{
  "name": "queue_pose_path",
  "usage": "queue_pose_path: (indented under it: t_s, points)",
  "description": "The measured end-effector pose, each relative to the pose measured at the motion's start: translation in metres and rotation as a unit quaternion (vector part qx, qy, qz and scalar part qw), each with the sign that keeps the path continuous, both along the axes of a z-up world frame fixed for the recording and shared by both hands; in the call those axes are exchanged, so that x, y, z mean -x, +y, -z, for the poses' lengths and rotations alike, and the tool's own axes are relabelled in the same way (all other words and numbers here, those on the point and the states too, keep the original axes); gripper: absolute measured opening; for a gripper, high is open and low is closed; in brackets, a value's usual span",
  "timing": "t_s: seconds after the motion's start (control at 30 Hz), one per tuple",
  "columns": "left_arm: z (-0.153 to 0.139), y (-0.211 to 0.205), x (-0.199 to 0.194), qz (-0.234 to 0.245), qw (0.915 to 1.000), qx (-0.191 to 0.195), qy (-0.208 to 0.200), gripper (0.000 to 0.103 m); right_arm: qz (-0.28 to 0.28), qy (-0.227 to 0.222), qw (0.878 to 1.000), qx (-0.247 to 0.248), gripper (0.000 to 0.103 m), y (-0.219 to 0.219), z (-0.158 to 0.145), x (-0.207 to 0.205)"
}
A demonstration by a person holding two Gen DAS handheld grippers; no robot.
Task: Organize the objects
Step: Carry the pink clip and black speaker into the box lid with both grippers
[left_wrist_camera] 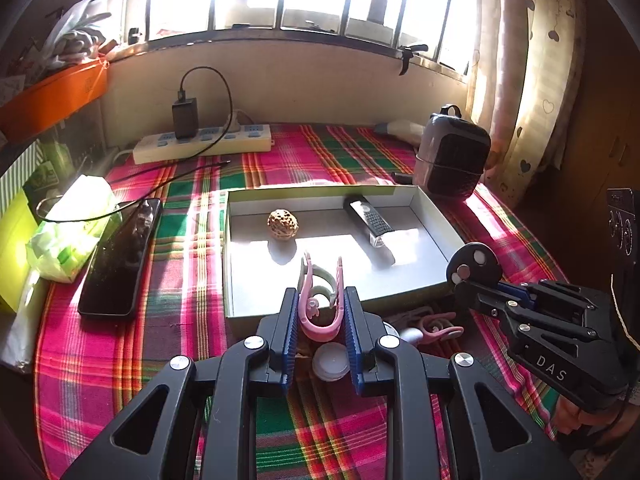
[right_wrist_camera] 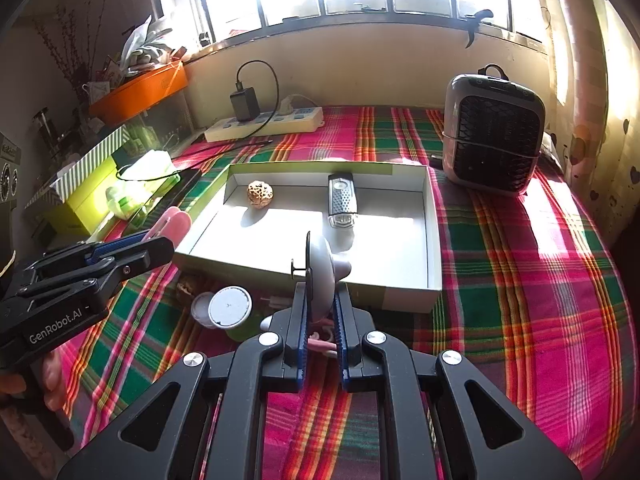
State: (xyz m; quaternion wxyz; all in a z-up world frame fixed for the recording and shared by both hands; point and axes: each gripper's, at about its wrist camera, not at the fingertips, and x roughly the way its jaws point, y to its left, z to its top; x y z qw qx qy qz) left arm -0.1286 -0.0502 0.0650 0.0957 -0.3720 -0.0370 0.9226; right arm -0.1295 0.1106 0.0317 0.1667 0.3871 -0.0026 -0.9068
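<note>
A plaid-covered tabletop [left_wrist_camera: 192,184] is being lit from the window. A shallow white box [left_wrist_camera: 436,216] is lying mid-table, a walnut [left_wrist_camera: 283,224] and black lighter [left_wrist_camera: 368,220] being kept inside. A pink clip [left_wrist_camera: 320,300] is being clenched by the left gripper [left_wrist_camera: 320,312] at the box's near edge; a black disc [right_wrist_camera: 318,268] is being gripped by the right gripper [right_wrist_camera: 320,312].

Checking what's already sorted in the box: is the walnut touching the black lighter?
Apart. The right wrist view shows the walnut and the lighter lying in the box with bare grey floor between them.
</note>
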Motion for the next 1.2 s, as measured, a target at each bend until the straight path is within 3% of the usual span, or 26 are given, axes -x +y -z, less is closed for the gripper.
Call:
queue_pose_path:
  t_s: [0.57, 1.2]
  points:
    - [0.009, 0.014, 0.068, 0.023, 0.9994, -0.004, -0.024, 0.02, 0.014, -0.013, 1.0, -0.021, 0.013, 0.005, 0.002, 0.065]
    - [0.033, 0.029, 0.13, 0.036, 0.9975, 0.008, -0.061, 0.02, 0.019, -0.08, 0.997, -0.004, 0.013, 0.01, 0.029, 0.132]
